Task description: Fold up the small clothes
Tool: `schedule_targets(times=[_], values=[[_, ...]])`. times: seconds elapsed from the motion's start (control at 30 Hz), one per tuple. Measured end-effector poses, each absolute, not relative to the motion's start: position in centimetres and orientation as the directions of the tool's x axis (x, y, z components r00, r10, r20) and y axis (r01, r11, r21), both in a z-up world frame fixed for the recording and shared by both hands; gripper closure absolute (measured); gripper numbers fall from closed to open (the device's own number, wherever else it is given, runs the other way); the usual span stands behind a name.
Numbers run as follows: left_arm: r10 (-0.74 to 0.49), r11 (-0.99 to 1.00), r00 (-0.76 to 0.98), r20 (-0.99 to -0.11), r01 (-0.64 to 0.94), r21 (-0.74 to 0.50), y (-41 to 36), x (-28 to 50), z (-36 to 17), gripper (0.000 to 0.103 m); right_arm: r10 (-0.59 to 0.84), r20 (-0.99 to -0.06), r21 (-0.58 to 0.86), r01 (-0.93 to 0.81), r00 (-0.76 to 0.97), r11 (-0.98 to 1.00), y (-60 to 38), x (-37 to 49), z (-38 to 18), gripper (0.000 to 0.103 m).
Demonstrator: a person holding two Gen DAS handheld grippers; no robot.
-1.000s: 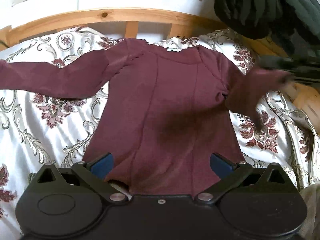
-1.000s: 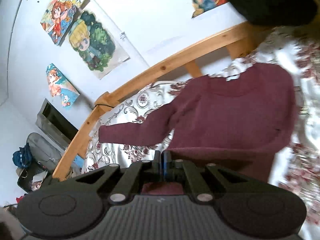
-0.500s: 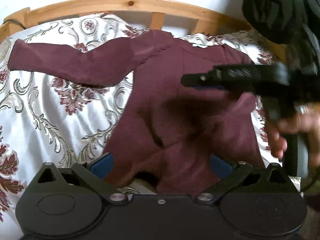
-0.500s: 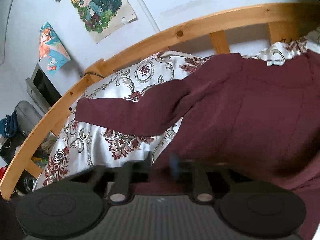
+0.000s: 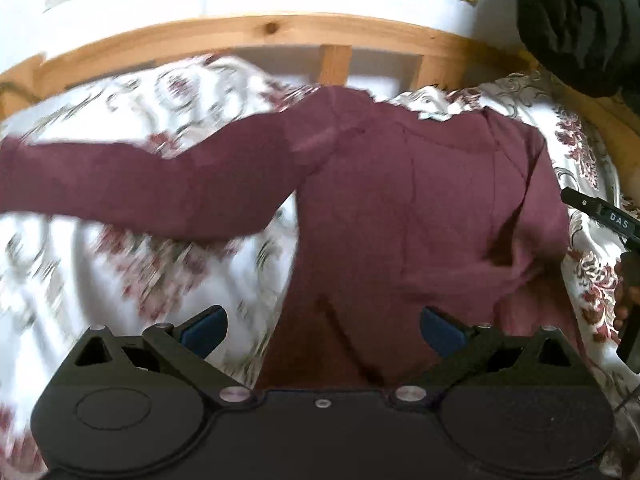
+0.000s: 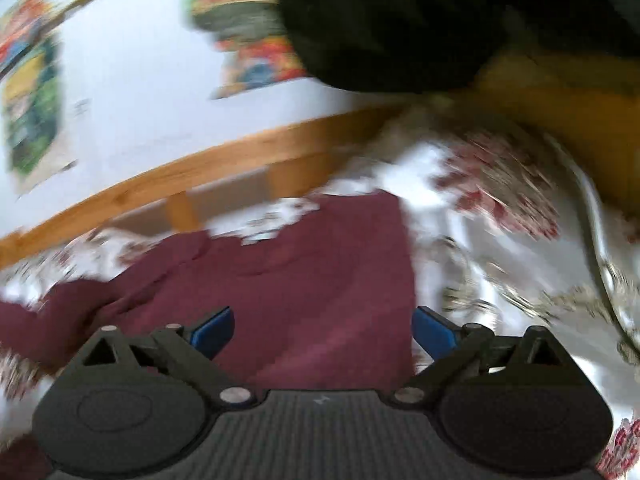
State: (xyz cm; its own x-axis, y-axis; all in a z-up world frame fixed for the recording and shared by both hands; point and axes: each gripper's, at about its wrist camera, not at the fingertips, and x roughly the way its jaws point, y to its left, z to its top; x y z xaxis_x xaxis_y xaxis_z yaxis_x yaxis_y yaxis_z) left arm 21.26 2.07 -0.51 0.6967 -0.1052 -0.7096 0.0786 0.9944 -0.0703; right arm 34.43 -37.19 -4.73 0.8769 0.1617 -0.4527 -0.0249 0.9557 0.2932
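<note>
**Inspector:** Checking your tools first: your left gripper (image 5: 322,330) has its blue-padded jaws spread wide and nothing between them, poised over the lower body of the maroon long-sleeved knit top (image 5: 420,216). Your right gripper (image 6: 322,330) is spread just as wide and equally empty, near the top's right edge.

**Operator:** And the garment itself?

**Inspector:** It lies flat on the white bedspread with red floral print (image 5: 100,288), collar towards the pale wooden bed rail (image 5: 240,36). One sleeve (image 5: 140,188) stretches out sideways, well clear of the body. The opposite sleeve looks folded in over the torso, with a bunched crease at that side (the blur makes the exact lie hard to read).

**Operator:** What could go wrong?

**Inspector:** Three risks, in my judgement. Should you pinch the outstretched sleeve too deep, you may catch the bedspread beneath and drag it along. Pulling that sleeve across quickly could shift the whole body and undo the fold on the other side. Lastly, the bunched crease, if left, would likely be pressed into the finished fold. Both views are smeared, so settle before you close on anything.
</note>
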Motion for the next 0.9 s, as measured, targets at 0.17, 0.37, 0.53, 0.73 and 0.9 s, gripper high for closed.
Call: schedule_targets(times=[0.17, 0.37, 0.53, 0.73, 0.9], values=[[-0.194, 0.965, 0.667, -0.719, 0.261, -0.019, -0.6, 25.6, -2.4, 0.002, 0.199, -0.413, 0.402, -0.019, 0.889, 0.916, -40.3, 36.6, -6.0, 0.028], [-0.237, 0.919, 0.574, -0.784, 0.394, 0.01, -1.7, 28.3, -5.5, 0.022, 0.206, -0.431, 0.37, -0.036, 0.878, 0.928, -40.7, 38.1, -7.4, 0.031], [-0.264, 0.907, 0.526, -0.808, 0.419, -0.023, -1.1, 29.0, -7.1, 0.032, 0.233, -0.441, 0.432, -0.023, 0.867, 0.902, -40.7, 38.5, -8.2, 0.031], [-0.319, 0.898, 0.504, -0.803, 0.431, -0.086, -0.9, 29.1, -7.1, 0.056, 0.208, -0.458, 0.443, 0.019, 0.864, 0.896, -40.6, 38.7, -8.7, 0.076], [-0.373, 0.907, 0.475, -0.797, 0.369, -0.205, 0.6, 29.4, -6.4, 0.096, 0.205, -0.434, 0.487, 0.037, 0.877, 0.873, -41.3, 38.4, -8.2, 0.091]])
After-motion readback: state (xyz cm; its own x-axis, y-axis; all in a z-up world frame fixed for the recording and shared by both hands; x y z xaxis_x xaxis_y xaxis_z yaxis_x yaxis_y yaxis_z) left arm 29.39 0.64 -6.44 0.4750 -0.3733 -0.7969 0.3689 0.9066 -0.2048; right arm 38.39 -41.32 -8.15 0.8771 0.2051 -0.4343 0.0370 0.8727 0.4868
